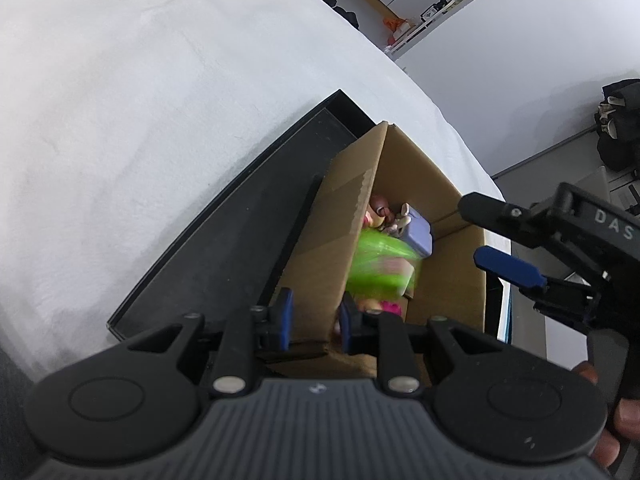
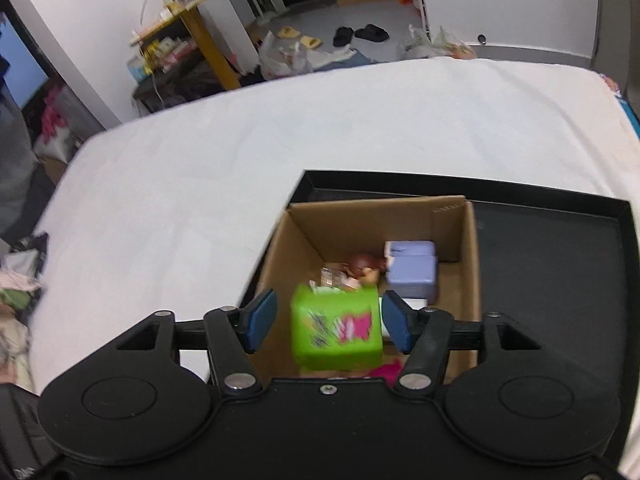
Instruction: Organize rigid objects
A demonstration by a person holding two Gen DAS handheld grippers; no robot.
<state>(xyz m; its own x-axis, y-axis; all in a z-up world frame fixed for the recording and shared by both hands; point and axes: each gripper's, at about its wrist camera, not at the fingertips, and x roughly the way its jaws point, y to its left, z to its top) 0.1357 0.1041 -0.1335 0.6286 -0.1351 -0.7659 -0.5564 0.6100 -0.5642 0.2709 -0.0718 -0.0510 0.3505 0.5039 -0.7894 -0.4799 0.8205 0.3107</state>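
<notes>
A cardboard box (image 2: 456, 280) stands in a black tray (image 2: 560, 264) on a white bed. Inside lie a purple block (image 2: 412, 268), a brown-haired figure (image 2: 366, 266) and pink items (image 2: 386, 370). A blurred green box (image 2: 336, 326) is between the open fingers of my right gripper (image 2: 328, 322), apart from both pads, above the box's opening. My left gripper (image 1: 314, 316) is shut on the cardboard box's near wall (image 1: 316, 280). The left wrist view also shows the green box (image 1: 380, 264), the purple block (image 1: 418, 232) and my right gripper (image 1: 492, 236), open.
The white bed sheet (image 2: 240, 160) spreads around the tray (image 1: 240, 232). Past the bed's far edge are a yellow table (image 2: 196, 20), bags and slippers on the floor. The bed's right edge (image 1: 472, 152) drops to the floor.
</notes>
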